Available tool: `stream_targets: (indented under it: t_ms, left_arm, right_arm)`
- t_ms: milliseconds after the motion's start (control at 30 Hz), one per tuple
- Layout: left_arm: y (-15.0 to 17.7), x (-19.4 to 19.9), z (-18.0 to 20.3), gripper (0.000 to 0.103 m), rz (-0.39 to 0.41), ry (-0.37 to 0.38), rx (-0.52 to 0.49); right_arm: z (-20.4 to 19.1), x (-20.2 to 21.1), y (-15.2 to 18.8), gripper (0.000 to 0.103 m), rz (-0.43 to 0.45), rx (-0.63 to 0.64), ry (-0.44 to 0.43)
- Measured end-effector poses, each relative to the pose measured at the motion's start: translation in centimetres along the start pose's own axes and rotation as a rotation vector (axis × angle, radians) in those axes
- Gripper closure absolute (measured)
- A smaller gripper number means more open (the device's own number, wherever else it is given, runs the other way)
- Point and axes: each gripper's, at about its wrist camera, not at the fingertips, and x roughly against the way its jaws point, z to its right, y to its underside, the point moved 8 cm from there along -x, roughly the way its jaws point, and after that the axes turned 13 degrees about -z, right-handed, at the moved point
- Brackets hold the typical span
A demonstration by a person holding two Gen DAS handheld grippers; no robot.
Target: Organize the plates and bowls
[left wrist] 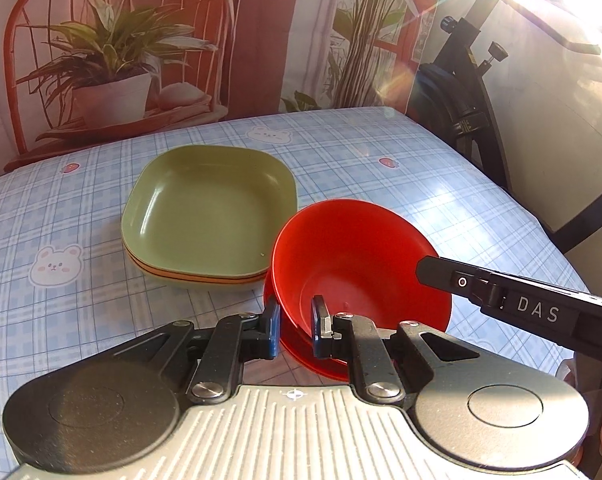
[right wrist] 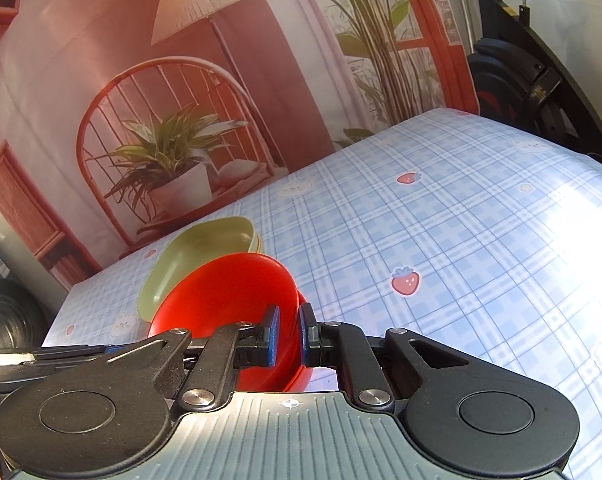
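Two red bowls [left wrist: 353, 264] nested — about three stacked plates [left wrist: 205, 216] — two grippers [left wrist: 295, 330].

Ahead of my fingers lies a table under a blue plaid cloth [left wrist: 361, 160] printed with bears and strawberries; beyond it hangs a backdrop [right wrist: 237, 92] picturing a red chair, a potted plant and a lamp; right of my fingers stands black exercise equipment [left wrist: 467, 92]; sunlight glares from the upper right.

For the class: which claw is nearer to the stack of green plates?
Left. The left claw grips the red bowl's rim beside the stack of green plates; the right claw grips its far side.
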Motion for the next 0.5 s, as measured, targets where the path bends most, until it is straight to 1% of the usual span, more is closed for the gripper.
stream_targets:
  t_ms: [200,367,467,500]
  left_arm:
    - [0.15,-0.05,0.12,0.087,0.000,-0.001,0.000]
    - [0.13,-0.02,0.06,0.082,-0.001,0.003,0.009]
    - [0.34,-0.04,-0.01,0.074,-0.005,0.005,0.021]
    - [0.43,-0.11,-0.10,0.073,-0.008,0.009,0.028]
  right_arm:
    - [0.02,-0.23,0.02,0.091,-0.011,-0.001,0.005]
    - [0.10,-0.27,-0.06,0.089,-0.007,-0.001,0.017]
    - [0.11,-0.29,0.00,0.088,-0.007,0.003,0.013]
    - [0.12,-0.35,0.05,0.088,-0.008,0.003,0.013]
